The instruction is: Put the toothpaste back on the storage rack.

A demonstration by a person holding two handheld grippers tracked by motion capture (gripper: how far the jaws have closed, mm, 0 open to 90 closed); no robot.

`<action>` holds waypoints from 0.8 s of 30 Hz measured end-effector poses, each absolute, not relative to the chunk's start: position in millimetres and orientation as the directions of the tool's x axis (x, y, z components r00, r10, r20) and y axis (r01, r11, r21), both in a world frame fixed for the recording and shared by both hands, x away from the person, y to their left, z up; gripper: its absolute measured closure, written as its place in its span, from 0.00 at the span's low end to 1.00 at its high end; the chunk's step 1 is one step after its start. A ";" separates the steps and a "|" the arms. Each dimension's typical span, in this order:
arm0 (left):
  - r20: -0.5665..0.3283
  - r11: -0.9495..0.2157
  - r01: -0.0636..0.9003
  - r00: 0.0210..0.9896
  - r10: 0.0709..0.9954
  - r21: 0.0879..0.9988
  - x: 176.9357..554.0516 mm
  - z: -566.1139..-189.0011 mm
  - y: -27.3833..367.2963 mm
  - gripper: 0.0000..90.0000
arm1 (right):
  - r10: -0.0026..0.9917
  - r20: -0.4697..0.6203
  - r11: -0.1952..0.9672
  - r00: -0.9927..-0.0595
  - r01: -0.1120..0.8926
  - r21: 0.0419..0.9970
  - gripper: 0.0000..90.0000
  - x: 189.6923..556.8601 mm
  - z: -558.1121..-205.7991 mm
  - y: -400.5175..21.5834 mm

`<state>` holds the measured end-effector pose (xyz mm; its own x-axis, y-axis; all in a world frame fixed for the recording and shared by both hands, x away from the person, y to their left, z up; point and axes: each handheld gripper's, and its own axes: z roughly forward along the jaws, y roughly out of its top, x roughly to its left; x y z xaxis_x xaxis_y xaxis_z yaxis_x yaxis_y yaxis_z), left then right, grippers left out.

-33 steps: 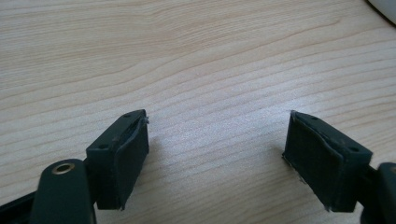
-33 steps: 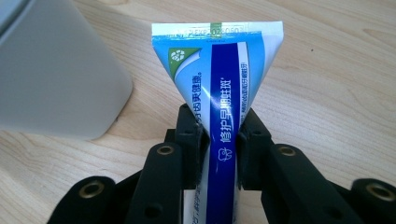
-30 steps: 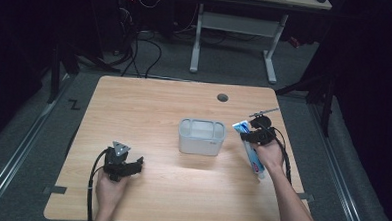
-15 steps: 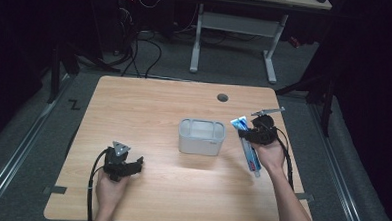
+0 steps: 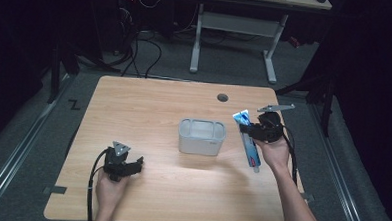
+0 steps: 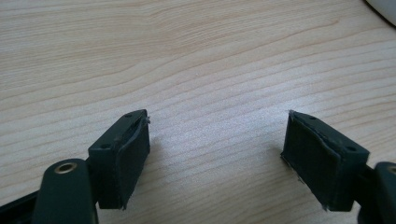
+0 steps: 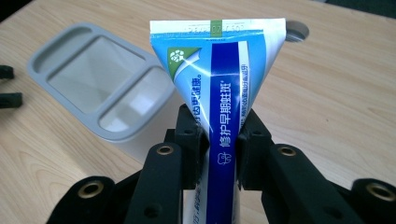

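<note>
A blue and white toothpaste tube (image 7: pixel 223 88) stands between the jaws of my right gripper (image 7: pixel 219 140), which is shut on it below the flat crimped end. In the high view the right gripper (image 5: pixel 255 130) holds the tube (image 5: pixel 250 148) above the table at the right, just beside a grey plastic organiser box (image 5: pixel 202 137) with several compartments. The same box (image 7: pixel 100 81) lies left of the tube in the right gripper view. My left gripper (image 5: pixel 126 165) rests low at the table's front left, and its jaws (image 6: pixel 217 158) stand wide open over bare wood.
The wooden table (image 5: pixel 149 108) has a round cable hole (image 5: pixel 222 97) at its far right. Cables trail from both grippers. A white desk frame (image 5: pixel 235 29) stands on the floor beyond the table.
My right gripper has lifted the toothpaste tube off the table and tilted it up, moving slightly toward the box. The left gripper has stayed where it was.
</note>
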<state>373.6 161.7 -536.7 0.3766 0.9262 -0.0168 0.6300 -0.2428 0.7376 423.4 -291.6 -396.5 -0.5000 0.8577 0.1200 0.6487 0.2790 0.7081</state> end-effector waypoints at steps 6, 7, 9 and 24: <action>-0.018 -0.238 0.630 0.371 0.928 0.739 373.8 -536.7 161.7 0.27 | 0.843 0.120 0.289 -0.525 0.628 0.722 0.82 422.1 -388.8 -287.6; -0.017 -0.238 0.630 0.371 0.928 0.739 373.8 -536.7 161.7 0.27 | 0.843 0.117 0.287 -0.526 0.621 0.730 0.82 421.8 -386.6 -287.6; -0.017 -0.238 0.630 0.371 0.928 0.739 373.7 -536.7 161.7 0.27 | 0.838 0.121 0.280 -0.532 0.610 0.741 0.82 420.5 -381.4 -286.9; -0.016 -0.242 0.629 0.375 0.927 0.739 373.2 -536.7 161.9 0.27 | 0.794 0.120 0.249 -0.596 0.498 0.831 0.82 415.6 -356.1 -270.6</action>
<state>373.2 161.9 -536.7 0.3751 0.9268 -0.0164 0.6294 -0.2417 0.7386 415.6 -270.6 -356.1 -0.5963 0.7938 0.1196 0.4980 0.2490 0.8306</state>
